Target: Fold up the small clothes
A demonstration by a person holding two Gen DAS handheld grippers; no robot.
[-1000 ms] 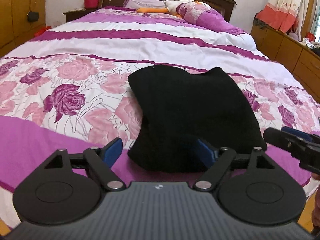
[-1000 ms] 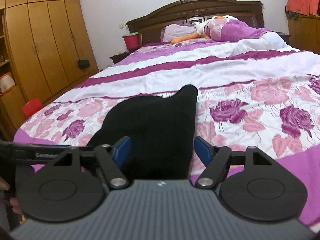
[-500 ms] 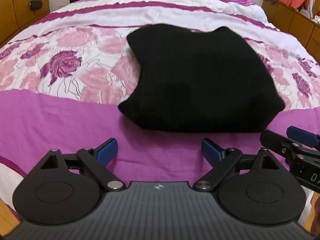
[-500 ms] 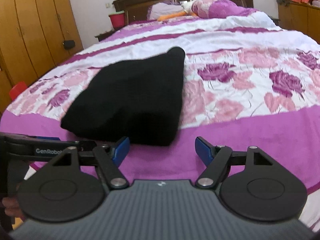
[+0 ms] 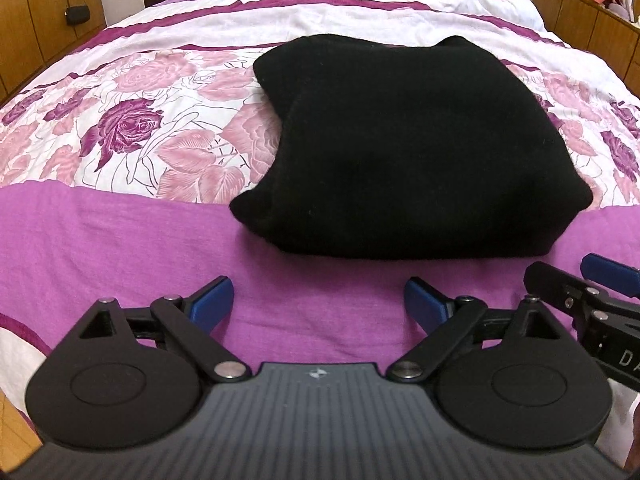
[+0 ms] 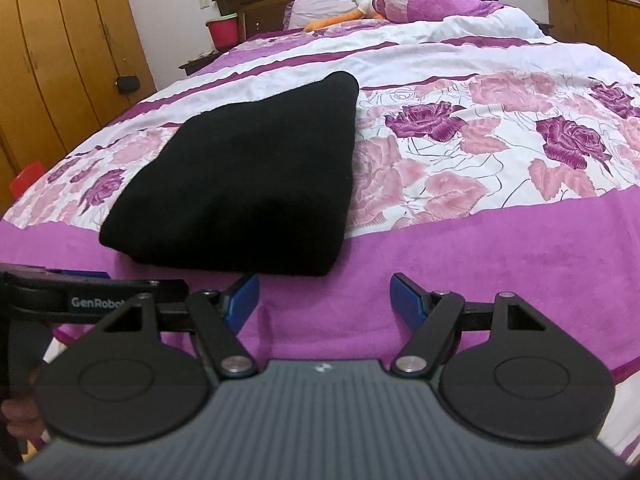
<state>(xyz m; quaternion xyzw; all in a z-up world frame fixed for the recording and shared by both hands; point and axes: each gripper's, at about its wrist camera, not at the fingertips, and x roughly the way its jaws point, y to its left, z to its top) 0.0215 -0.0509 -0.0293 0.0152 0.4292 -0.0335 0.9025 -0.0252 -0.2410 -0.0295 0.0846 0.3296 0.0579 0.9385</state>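
A black garment (image 5: 416, 148) lies folded in a thick rectangle on the bed, near its front edge; it also shows in the right wrist view (image 6: 248, 184). My left gripper (image 5: 319, 304) is open and empty, just short of the garment's near edge. My right gripper (image 6: 324, 300) is open and empty, in front of the garment's near right corner. The right gripper's tip shows at the right edge of the left wrist view (image 5: 580, 292), and the left gripper's side shows at the left of the right wrist view (image 6: 80, 296).
The bed (image 5: 120, 240) has a purple, white and rose-patterned cover. A headboard, pillows and a plush toy (image 6: 360, 0) are at the far end. Wooden wardrobes (image 6: 52, 60) stand on the left, a low wooden cabinet (image 5: 592, 28) on the right.
Both grippers have pulled back from the garment toward the bed's front edge. The garment now lies free ahead of the open fingers.
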